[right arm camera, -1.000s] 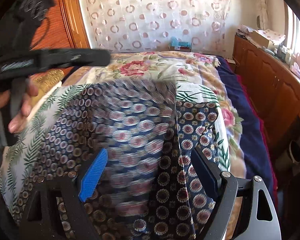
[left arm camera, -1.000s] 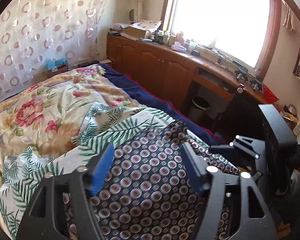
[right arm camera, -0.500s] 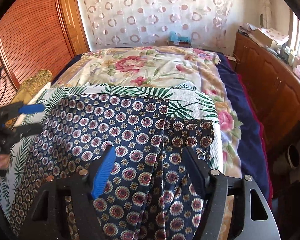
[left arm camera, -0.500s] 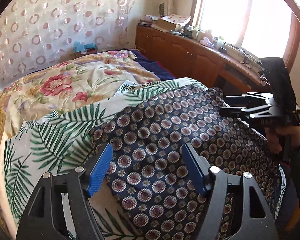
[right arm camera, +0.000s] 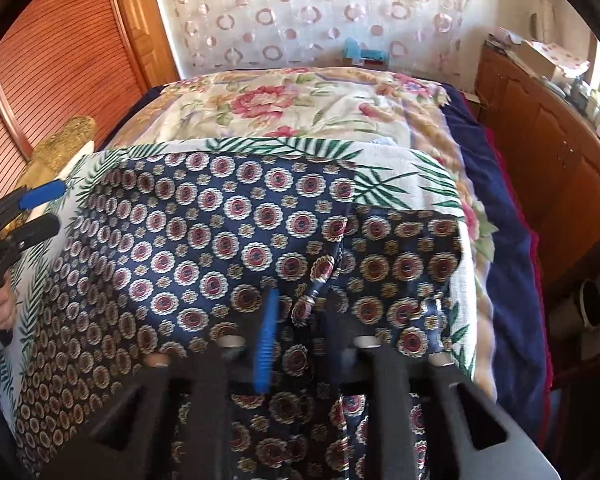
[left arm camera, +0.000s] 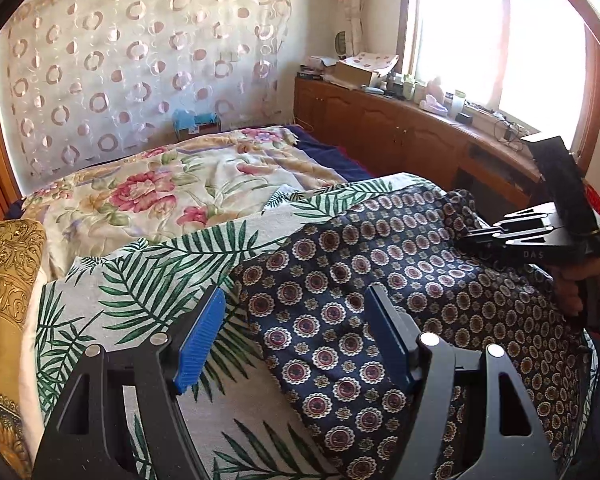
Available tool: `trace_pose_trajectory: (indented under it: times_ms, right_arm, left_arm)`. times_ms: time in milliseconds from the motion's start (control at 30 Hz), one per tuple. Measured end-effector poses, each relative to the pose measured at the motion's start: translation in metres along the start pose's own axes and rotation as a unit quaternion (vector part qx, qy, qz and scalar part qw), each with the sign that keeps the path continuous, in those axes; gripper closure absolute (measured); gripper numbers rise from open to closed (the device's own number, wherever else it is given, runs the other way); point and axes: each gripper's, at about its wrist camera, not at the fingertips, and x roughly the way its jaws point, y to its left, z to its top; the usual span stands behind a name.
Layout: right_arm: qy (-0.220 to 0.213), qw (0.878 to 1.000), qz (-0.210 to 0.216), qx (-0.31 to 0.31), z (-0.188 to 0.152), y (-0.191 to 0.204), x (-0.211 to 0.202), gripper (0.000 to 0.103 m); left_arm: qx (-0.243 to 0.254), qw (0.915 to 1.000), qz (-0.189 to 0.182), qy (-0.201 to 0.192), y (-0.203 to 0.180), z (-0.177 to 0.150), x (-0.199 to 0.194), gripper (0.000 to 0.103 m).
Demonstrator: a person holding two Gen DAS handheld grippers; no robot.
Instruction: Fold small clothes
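Observation:
A navy garment with round medallion print point(left arm camera: 380, 280) point(right arm camera: 220, 220) lies spread over a white palm-leaf cloth point(left arm camera: 140, 288) point(right arm camera: 400, 172) on the bed. My right gripper point(right arm camera: 300, 308) has its jaws pinched together on a raised fold of the garment near its right side. The blue pad point(right arm camera: 266, 332) presses against the cloth. The same gripper shows in the left wrist view point(left arm camera: 476, 236), low on the fabric, with a hand behind it. My left gripper point(left arm camera: 296, 292) point(right arm camera: 32, 208) hangs open over the garment's left edge, with nothing gripped.
A floral quilt point(left arm camera: 160, 188) point(right arm camera: 300, 100) covers the far half of the bed. A gold pillow point(left arm camera: 4, 272) lies at the left edge. Wooden cabinets point(left arm camera: 380, 132) point(right arm camera: 540, 128) run along the right under a window. A slatted wooden door point(right arm camera: 52, 64) stands on the left, a bin point(right arm camera: 588, 304) on the floor.
The right gripper's jaws have gone from wide apart to pinched on a fold of the garment. The left gripper has shifted leftward and lower, toward the garment's left edge.

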Motion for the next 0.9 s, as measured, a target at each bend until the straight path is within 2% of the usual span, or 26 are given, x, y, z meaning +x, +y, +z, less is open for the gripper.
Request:
trace_pose_trajectory:
  times_ms: [67, 167, 367, 600, 733, 767, 867, 900]
  right_arm:
    - [-0.007, 1.000, -0.006, 0.000, -0.002, 0.002, -0.004, 0.100]
    - [-0.039, 0.999, -0.010, 0.013, -0.007, 0.004, -0.015, 0.101]
    - [-0.086, 0.995, -0.048, 0.027, -0.017, 0.002, -0.047, 0.101]
    - [-0.075, 0.992, -0.096, 0.042, -0.025, -0.017, -0.050, 0.101]
    - [-0.060, 0.991, -0.102, 0.066, -0.028, -0.026, -0.040, 0.101]
    - [-0.059, 0.991, -0.101, 0.069, -0.027, -0.025, -0.039, 0.099]
    - [-0.059, 0.988, -0.129, 0.068, -0.026, -0.021, -0.042, 0.084]
    - [-0.061, 0.987, -0.130, 0.068, -0.028, -0.020, -0.045, 0.075]
  left_arm:
    - [-0.009, 0.9999, -0.010, 0.004, 0.004, -0.002, 0.000, 0.030]
    - [-0.021, 0.9996, -0.016, 0.007, 0.010, -0.004, 0.000, 0.030]
    - [-0.028, 0.9995, -0.016, -0.005, 0.013, -0.004, -0.008, 0.030]
    - [-0.019, 0.9997, -0.016, -0.008, 0.008, -0.005, -0.008, 0.030]
    - [-0.014, 0.9997, -0.021, -0.003, 0.004, -0.006, -0.005, 0.030]
    - [-0.013, 0.9996, -0.023, -0.002, 0.003, -0.006, -0.005, 0.030]
    - [-0.011, 0.9997, -0.023, 0.002, -0.001, -0.005, -0.004, 0.030]
    - [-0.009, 0.9997, -0.022, 0.003, -0.003, -0.005, -0.003, 0.030]
